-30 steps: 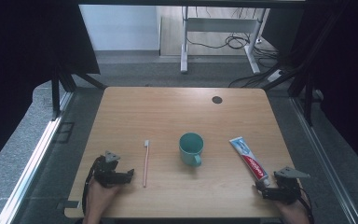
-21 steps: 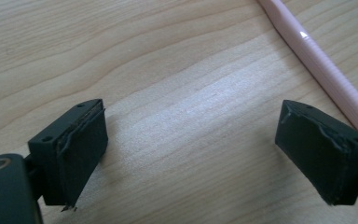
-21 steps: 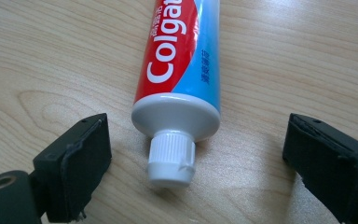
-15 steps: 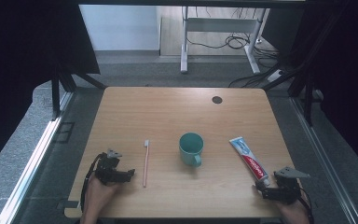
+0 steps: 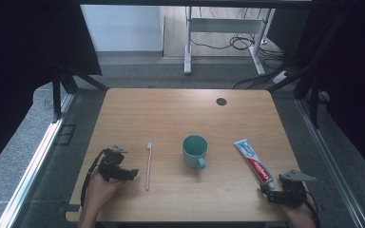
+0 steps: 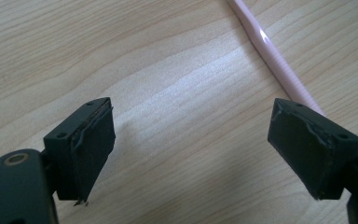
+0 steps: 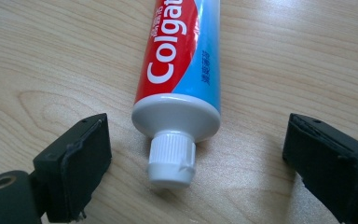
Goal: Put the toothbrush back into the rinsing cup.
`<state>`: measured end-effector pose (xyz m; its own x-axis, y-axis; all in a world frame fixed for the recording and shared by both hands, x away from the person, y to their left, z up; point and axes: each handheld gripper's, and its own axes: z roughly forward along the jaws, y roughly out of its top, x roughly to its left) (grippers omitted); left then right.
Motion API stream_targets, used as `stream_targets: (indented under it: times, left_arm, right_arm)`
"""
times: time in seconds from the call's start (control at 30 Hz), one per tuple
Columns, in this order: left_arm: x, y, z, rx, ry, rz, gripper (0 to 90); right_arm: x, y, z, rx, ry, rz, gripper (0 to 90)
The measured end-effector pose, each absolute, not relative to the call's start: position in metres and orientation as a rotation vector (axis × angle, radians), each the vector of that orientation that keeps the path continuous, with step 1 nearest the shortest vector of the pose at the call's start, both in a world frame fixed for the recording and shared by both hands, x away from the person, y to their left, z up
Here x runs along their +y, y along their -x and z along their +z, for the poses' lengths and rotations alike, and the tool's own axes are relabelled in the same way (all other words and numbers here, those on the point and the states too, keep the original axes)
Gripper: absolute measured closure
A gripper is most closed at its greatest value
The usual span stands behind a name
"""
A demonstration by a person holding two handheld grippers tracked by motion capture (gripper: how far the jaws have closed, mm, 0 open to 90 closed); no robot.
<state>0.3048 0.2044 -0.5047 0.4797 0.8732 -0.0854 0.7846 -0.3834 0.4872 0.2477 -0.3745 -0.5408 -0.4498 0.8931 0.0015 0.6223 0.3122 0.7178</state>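
Toothbrush (image 5: 148,165) is lying flat on the table (image 5: 171,114), just right of the left gripper (image 5: 134,173), whose jaws have just been narrowing yet are standing wide with nothing between them. Toothpaste (image 5: 253,163) is lying capped before the right gripper (image 5: 262,192), also gaping. Risk: the thin handle may be rolling away if one pad is nudging it first.

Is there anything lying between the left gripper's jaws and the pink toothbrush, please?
Nothing visible does. Bare table separates the left gripper from the toothbrush, which lies just beyond its open jaws. The cup stands on the toothbrush's far side.
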Motion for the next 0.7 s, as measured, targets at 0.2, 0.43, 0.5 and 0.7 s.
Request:
stream_targets:
  times: [0.2, 0.43, 0.5, 0.7]
  left_arm:
    - [0.2, -0.316, -0.498, 1.379, -2.308, 0.214, 15.9]
    - [0.194, -0.327, -0.497, 1.393, -2.354, 0.164, 16.9]
    - [0.192, -0.33, -0.497, 1.393, -2.369, 0.155, 17.1]
    - [0.185, -0.339, -0.495, 1.389, -2.412, 0.135, 19.0]
  right_arm:
    - [-0.375, -0.248, -0.541, 2.187, -1.347, 0.927, 7.3]
    - [-0.375, -0.248, -0.541, 2.187, -1.347, 0.927, 7.3]
    - [-0.375, -0.248, -0.541, 2.187, -1.346, 0.927, 7.4]
    - [-0.375, -0.248, -0.541, 2.188, -1.347, 0.927, 7.4]
